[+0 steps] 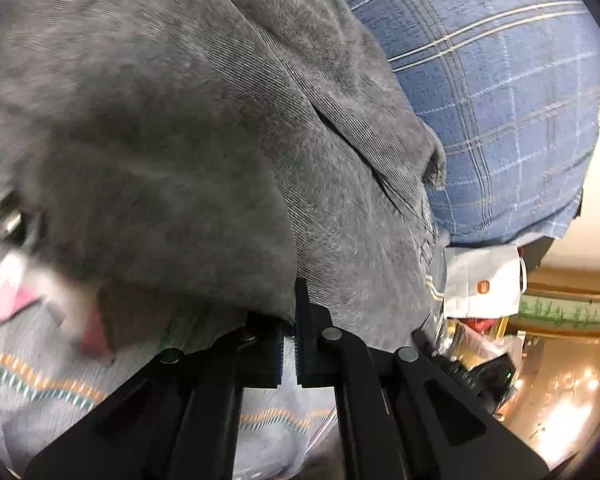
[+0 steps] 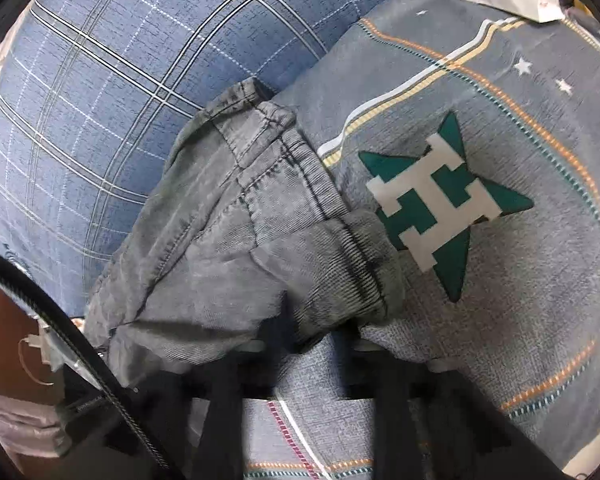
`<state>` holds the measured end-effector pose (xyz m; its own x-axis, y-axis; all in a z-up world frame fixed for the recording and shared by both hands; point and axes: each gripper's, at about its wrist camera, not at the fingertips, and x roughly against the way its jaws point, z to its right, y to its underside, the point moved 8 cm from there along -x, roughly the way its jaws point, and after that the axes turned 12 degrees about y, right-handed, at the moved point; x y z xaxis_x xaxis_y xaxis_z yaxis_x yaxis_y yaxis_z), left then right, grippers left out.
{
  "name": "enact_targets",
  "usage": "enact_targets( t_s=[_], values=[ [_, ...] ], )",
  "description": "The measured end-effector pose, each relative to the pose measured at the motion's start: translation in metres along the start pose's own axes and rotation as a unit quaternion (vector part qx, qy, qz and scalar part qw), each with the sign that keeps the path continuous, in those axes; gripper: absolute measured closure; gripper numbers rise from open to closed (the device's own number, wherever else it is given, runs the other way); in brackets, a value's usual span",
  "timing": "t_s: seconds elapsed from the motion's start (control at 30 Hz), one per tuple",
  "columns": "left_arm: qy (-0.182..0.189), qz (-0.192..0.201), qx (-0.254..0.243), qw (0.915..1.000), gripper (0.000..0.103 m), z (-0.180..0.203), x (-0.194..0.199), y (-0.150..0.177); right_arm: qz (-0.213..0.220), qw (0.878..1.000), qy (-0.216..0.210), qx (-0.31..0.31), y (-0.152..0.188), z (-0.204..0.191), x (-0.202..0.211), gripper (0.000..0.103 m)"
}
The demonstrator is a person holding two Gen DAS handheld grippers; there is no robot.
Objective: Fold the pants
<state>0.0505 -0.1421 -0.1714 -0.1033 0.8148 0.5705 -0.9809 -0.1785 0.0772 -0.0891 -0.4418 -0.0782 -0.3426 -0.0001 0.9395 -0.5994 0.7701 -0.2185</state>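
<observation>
The grey corduroy pants (image 1: 172, 128) fill most of the left wrist view, lifted and hanging in folds in front of the camera. My left gripper (image 1: 290, 320) is shut on a fold of the pants' cloth, its jaws almost together. In the right wrist view the pants (image 2: 236, 248) lie bunched on the bed, the elastic waistband (image 2: 332, 220) toward the right. My right gripper (image 2: 312, 344) sits at the near edge of the pants; the cloth drapes over its fingertips and hides them, and the jaws look spread.
A grey-blue bedspread (image 2: 520, 288) with a green star and a white H (image 2: 436, 196) lies under the pants. A blue plaid cushion (image 2: 100, 100) lies behind them and shows in the left wrist view (image 1: 500, 100). A black cable (image 2: 60, 320) runs at the lower left.
</observation>
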Motion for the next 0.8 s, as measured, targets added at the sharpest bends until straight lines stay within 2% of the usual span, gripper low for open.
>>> enact_targets(
  t_s=[0.13,0.23,0.3,0.4,0.43,0.5,0.53,0.6,0.63,0.67,0.7,0.73,0.8],
  values=[
    [0.011,0.006,-0.044,0.9989,0.102,0.019,0.029,0.021,0.047,0.998,-0.021,0.048,0.002,-0.018,0.048,0.096],
    [0.008,-0.001,-0.077,0.997,0.102,0.022,0.047,0.036,0.066,0.993,-0.016,0.092,0.011,-0.031,0.075,0.096],
    [-0.003,-0.018,-0.084,0.9963,0.102,0.009,0.044,0.047,0.05,0.993,-0.002,0.105,0.019,-0.026,0.066,0.095],
    [-0.031,-0.034,-0.096,0.9944,0.102,-0.016,0.026,0.056,-0.002,0.994,0.043,0.102,0.034,-0.008,0.023,0.095],
    [-0.026,-0.039,-0.09,0.9948,0.102,-0.023,0.019,0.058,-0.029,0.993,0.059,0.096,0.038,-0.002,0.007,0.095],
    [-0.012,-0.036,-0.097,0.9945,0.101,-0.023,0.017,0.059,-0.044,0.992,0.075,0.097,0.037,0.003,-0.003,0.089],
    [-0.019,-0.036,-0.103,0.9939,0.098,-0.02,0.021,0.06,-0.037,0.993,0.068,0.088,0.032,0.002,0.003,0.087],
    [-0.026,-0.035,-0.141,0.9891,0.076,-0.006,0.028,0.063,-0.011,0.995,0.057,0.081,0.024,-0.004,0.019,0.068],
    [-0.028,-0.029,-0.158,0.9866,0.054,0.0,0.031,0.065,0.018,0.995,0.053,0.085,0.017,-0.009,0.031,0.061],
    [-0.035,-0.014,-0.183,0.9823,0.046,0.006,0.039,0.067,0.039,0.994,0.055,0.088,0.013,-0.012,0.04,0.05],
    [-0.045,0.002,-0.212,0.9762,0.046,0.015,0.046,0.069,0.065,0.991,0.07,0.093,0.009,-0.014,0.049,0.042],
    [-0.05,0.007,-0.236,0.9705,0.046,0.02,0.053,0.072,0.093,0.986,0.097,0.099,0.005,-0.014,0.058,0.039],
    [-0.05,0.009,-0.263,0.9635,0.046,0.03,0.06,0.073,0.153,0.969,0.155,0.112,-0.004,-0.013,0.082,0.038]
  ],
)
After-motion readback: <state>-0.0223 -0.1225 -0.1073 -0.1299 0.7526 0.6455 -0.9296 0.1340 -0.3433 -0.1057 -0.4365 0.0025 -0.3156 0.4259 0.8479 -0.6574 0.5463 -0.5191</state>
